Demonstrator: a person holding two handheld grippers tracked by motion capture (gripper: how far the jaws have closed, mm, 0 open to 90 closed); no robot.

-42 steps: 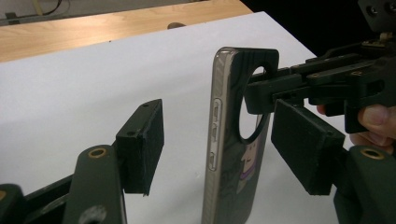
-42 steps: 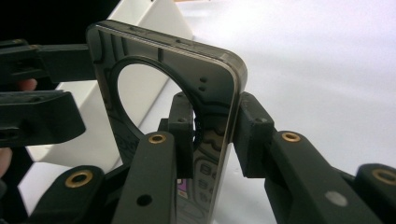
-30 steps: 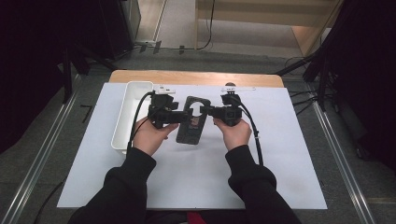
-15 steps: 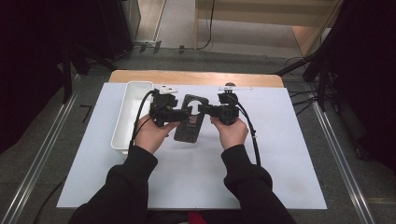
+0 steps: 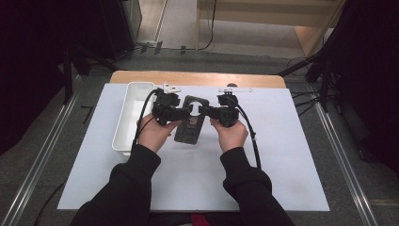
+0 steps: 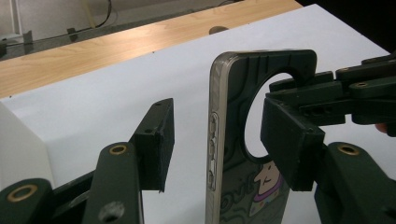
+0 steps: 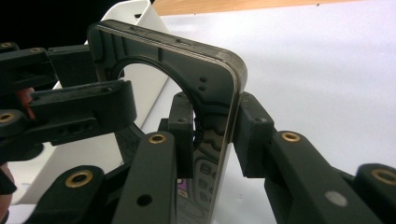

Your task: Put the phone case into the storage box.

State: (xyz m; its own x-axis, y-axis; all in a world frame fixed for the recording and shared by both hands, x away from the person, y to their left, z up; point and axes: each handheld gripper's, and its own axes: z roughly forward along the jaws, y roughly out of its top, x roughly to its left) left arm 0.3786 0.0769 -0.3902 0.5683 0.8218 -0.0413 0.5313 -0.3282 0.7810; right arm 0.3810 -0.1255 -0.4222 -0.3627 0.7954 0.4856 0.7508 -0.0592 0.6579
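Standing phone case (image 5: pixel 189 123) between both tongs, right tongs (image 7: pixel 212 135) clamping it

High view above the table (image 5: pixel 282 188) looking forward and down, both gripper views close in, all sharing the phone case (image 5: pixel 189 127) (image 6: pixel 261 93) (image 7: pixel 187 84)

Perhaps partial letters "oit" on the phone case (image 6: pixel 261 140), otherwise unreadable.

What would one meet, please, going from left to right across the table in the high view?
White tray → left gripper → phone case → right gripper.
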